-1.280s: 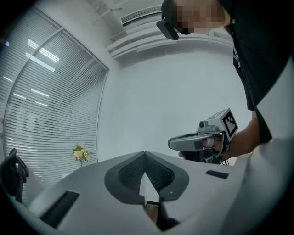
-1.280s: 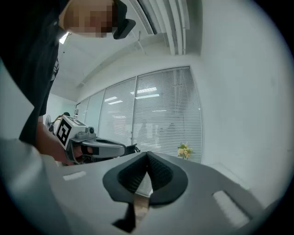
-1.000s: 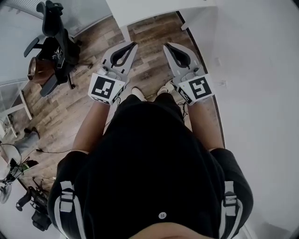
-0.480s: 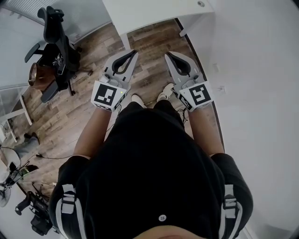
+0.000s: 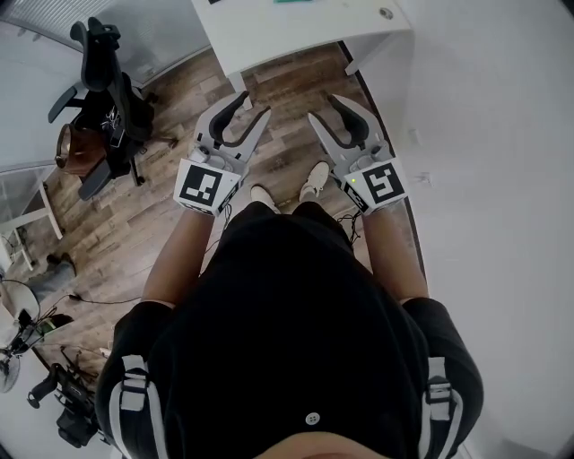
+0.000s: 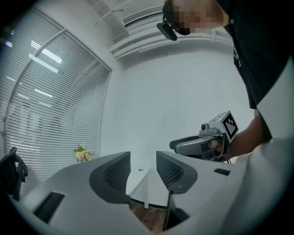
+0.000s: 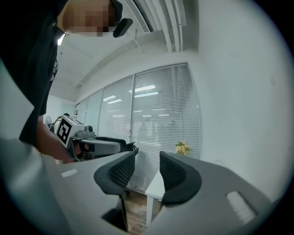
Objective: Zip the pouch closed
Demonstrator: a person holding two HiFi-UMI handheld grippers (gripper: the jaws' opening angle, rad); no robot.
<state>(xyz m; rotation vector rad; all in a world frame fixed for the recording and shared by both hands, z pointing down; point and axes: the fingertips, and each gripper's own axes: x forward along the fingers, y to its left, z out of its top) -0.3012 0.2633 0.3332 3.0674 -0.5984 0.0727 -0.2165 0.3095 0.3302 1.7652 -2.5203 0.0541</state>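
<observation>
Far L in head view: black office chair on the wood floor. Dark gear w/ cables sits in the bottom-L corner, too small to ID.

Next, the person's L forearm leads up to the left gripper, marker cube at its rear. It's held level over the floor, short of the white bench. Its fingers are opening, abt half apart, nothing betw. them. Left gripper view shows only bench corner & floor thru the gap. Same view has blinds at L and a small bunch of flowers by them.

Centre: black shirt fills the lower frame, and two light shoes stand on the floor betw. the grippers. The pouch: can't make it out for sure. Only a teal sliver lies on the bench at the frame's top edge, cut off, well apart from both grippers.

R: right gripper is beside the left one, not touching, also level & short of the bench. Its fingers are opening too, abt half apart, empty. Right gripper view shows the bench edge thru the gap. White wall runs down the R side.
</observation>
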